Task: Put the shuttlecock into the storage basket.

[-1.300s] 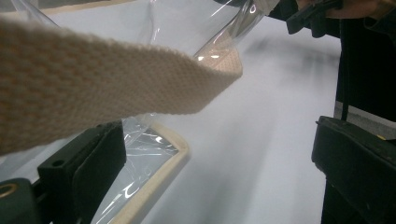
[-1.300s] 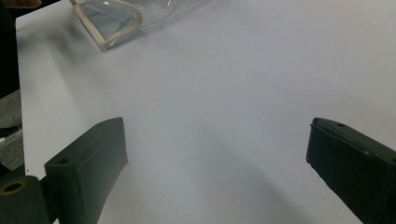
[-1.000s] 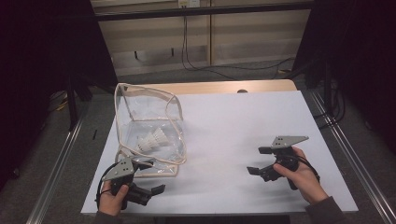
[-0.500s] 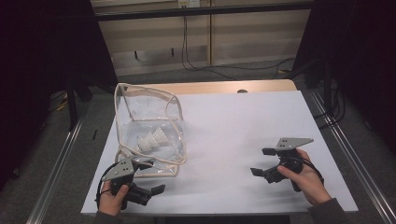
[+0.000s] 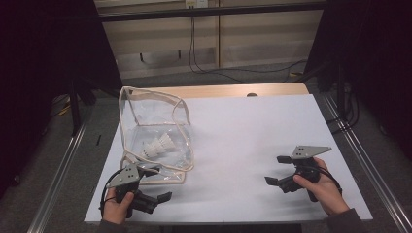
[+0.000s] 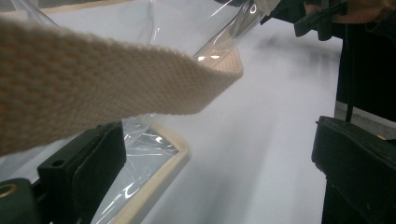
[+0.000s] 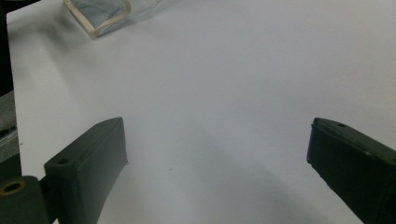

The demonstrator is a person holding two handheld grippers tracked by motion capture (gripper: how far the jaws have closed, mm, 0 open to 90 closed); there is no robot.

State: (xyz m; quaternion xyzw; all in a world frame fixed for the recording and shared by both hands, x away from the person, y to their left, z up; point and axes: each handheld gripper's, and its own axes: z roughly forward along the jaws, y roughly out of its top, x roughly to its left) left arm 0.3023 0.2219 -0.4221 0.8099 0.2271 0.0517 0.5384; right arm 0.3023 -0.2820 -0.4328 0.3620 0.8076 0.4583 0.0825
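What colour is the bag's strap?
Beige woven strap, clearest in the left gripper view.

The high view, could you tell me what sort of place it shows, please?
Probably a lab recording bench: a white-topped table ringed by dark curtains, loose cables on the floor behind, and a hand-held black gripper with camera.

Left hand (image 5: 116, 206) at near left corner of tabletop, grips left gripper (image 5: 160, 184) low, jaws spread wide, aimed toward right edge. Right hand (image 5: 323, 187) near right edge, close to near edge, wraps right gripper (image 5: 278, 170), jaws wide apart, aimed toward left edge. Both forearms enter from near edge. Grey plate tops each gripper. Grippers well apart.
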